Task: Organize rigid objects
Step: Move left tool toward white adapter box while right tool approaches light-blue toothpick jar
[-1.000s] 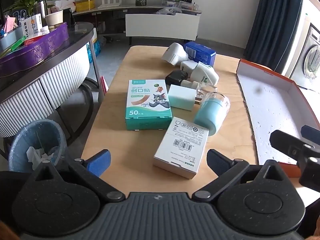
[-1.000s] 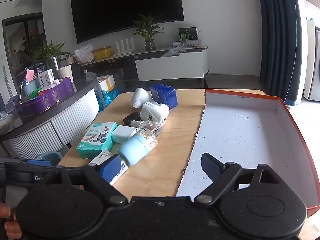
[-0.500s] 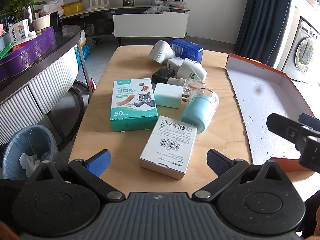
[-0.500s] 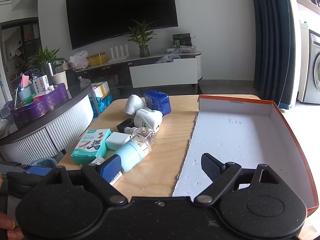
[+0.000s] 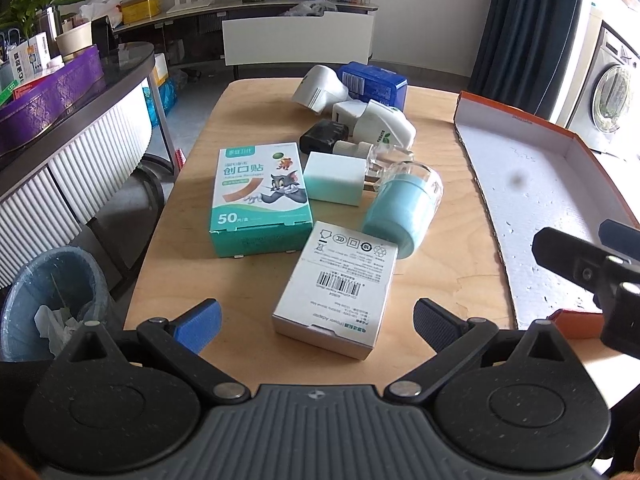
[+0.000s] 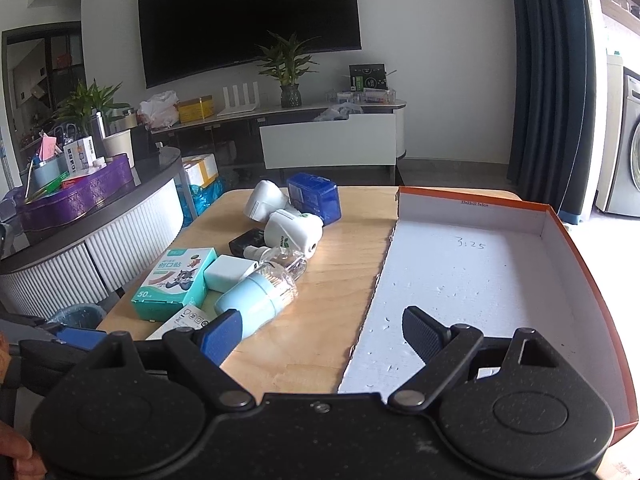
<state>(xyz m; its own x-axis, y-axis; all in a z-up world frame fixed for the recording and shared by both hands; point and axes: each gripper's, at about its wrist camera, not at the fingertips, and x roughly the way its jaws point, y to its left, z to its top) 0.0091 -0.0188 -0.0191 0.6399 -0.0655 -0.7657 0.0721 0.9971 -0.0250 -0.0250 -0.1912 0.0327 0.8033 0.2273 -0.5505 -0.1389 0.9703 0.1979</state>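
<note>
A cluster of rigid objects lies on the wooden table (image 5: 240, 128): a white adapter box (image 5: 338, 290), a green bandage box (image 5: 258, 198), a mint cube charger (image 5: 334, 178), a light-blue jar with clear lid (image 5: 404, 212), a black box (image 5: 324, 138), white plug-in devices (image 5: 386, 122) and a blue box (image 5: 372, 84). My left gripper (image 5: 316, 318) is open and empty, its fingers either side of the adapter box's near end. My right gripper (image 6: 320, 332) is open and empty, over the near left edge of the orange-walled white tray (image 6: 480, 276).
The tray (image 5: 560, 184) takes up the table's right side. A bin (image 5: 52, 300) stands on the floor at left. A curved counter with a purple box (image 5: 52, 96) is at far left. A washing machine (image 5: 612, 92) is at the right.
The left gripper has moved forward and right, so the adapter box now sits closer between its fingers. The right gripper has shifted slightly; objects have not moved.
</note>
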